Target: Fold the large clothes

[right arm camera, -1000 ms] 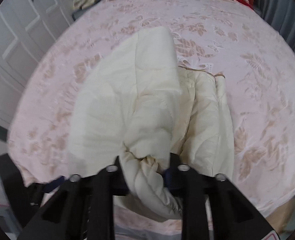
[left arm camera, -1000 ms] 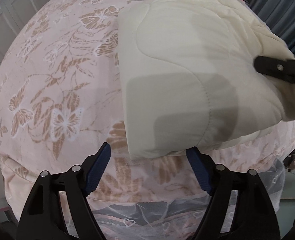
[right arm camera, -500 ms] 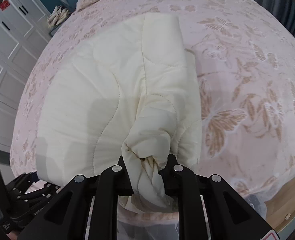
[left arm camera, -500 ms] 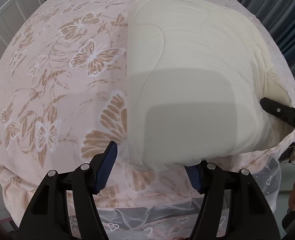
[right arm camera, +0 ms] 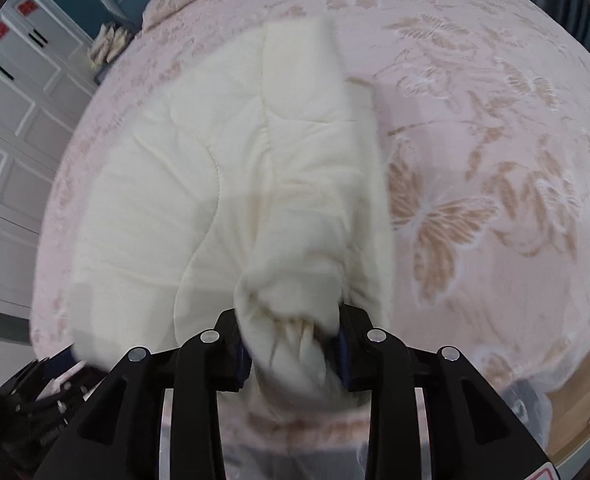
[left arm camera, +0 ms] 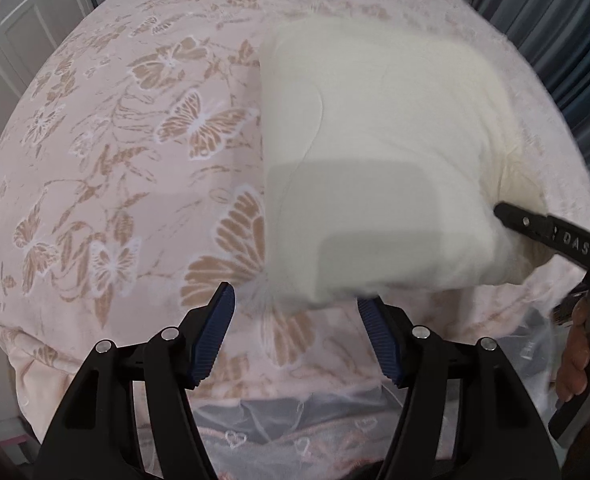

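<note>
A cream quilted garment (left arm camera: 375,160) lies folded into a thick pad on the pink butterfly bedspread (left arm camera: 115,160), near the bed's front edge. My left gripper (left arm camera: 295,298) stands open just short of the pad's near corner, with nothing between its blue pads. At the pad's right edge, a black finger of my right gripper (left arm camera: 535,224) reaches in. In the right wrist view the garment (right arm camera: 215,184) spreads away from me, and my right gripper (right arm camera: 291,320) has a bunched fold of it between its pads. Its jaws are opening, and the fabric still fills the gap.
White panelled cabinet doors (right arm camera: 11,120) stand left of the bed, and a blue-grey curtain (left arm camera: 567,60) hangs on the right. A lace bed skirt (left arm camera: 295,432) hangs below the front edge. A wooden bed frame (right arm camera: 583,392) shows at lower right. A hand (left arm camera: 579,360) grips the right tool.
My right gripper carried the bunched fold across the pad, then settled at its edge, and its jaws have widened. My left gripper drew back, so the pad's corner now lies beyond its tips.
</note>
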Tool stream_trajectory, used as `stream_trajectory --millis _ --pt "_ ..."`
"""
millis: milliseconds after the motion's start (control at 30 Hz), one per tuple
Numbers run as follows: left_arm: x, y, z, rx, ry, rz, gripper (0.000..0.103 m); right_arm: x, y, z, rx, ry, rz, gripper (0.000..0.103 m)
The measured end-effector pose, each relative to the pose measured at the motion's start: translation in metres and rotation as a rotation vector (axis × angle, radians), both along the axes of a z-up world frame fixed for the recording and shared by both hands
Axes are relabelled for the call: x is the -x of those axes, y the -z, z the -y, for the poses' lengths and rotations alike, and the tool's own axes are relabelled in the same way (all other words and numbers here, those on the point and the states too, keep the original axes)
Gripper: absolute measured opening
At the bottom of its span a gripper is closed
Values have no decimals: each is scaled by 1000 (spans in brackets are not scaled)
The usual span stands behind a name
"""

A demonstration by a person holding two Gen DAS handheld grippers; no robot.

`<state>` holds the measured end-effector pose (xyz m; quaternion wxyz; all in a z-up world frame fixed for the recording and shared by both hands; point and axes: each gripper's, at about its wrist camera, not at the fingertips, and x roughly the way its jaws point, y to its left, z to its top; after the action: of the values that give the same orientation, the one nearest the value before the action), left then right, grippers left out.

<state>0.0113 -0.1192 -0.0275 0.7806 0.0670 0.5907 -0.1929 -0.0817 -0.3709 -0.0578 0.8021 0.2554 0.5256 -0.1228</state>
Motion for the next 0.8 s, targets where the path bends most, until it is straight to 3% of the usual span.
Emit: stream_trajectory --millis 233,400,500,800 --pt "-25 -54 -19 108 -80 103 64 23 -61 -3 98 -1 65 31" --pt "-51 -53 13 102 -63 125 63 -2 -87 -18 223 -60 96 16" --pt "-58 -38 35 59 -43 116 63 -21 -72 -20 250 -87 44 6" --pt "-52 -1 54 5 -10 72 65 -20 0 -8 211 -56 -111 5"
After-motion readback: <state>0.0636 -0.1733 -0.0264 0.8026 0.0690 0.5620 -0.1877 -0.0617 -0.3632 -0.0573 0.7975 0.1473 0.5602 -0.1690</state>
